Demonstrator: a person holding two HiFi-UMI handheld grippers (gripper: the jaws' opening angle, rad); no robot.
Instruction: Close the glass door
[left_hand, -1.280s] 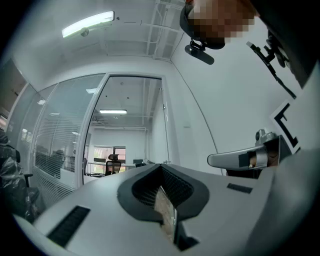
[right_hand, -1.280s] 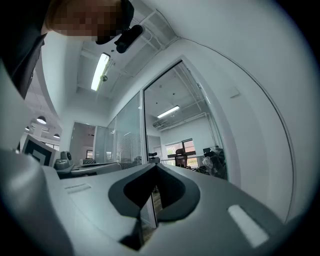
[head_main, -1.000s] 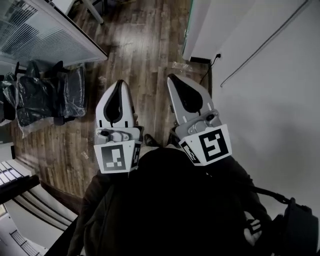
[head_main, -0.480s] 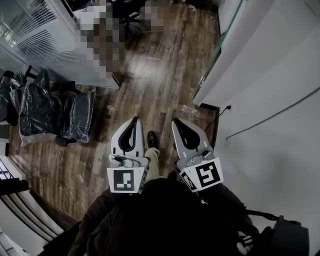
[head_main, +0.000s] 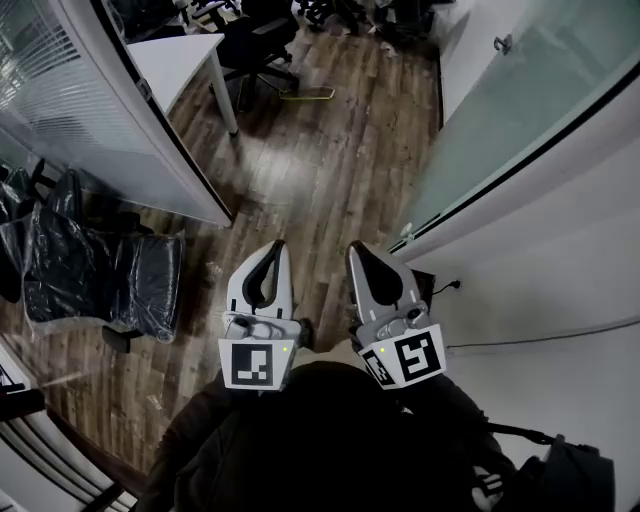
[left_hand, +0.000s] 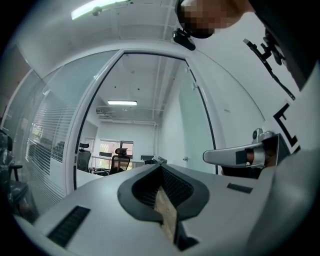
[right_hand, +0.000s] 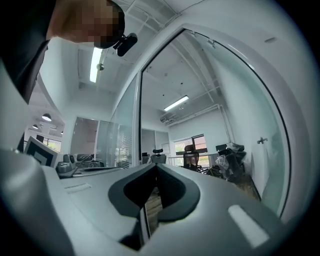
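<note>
The left gripper (head_main: 276, 246) and right gripper (head_main: 357, 248) were clamped shut, empty; the glass door (head_main: 500, 120) lay ahead-right of their tips, probably best reached before pushing steadily.

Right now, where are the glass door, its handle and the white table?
Glass door (head_main: 500, 120): head view, middle of the frosted pane.
Handle (head_main: 503, 43): head view, the small metal fitting on the pane.
Table (head_main: 178, 60): head view, bare white top.
</note>
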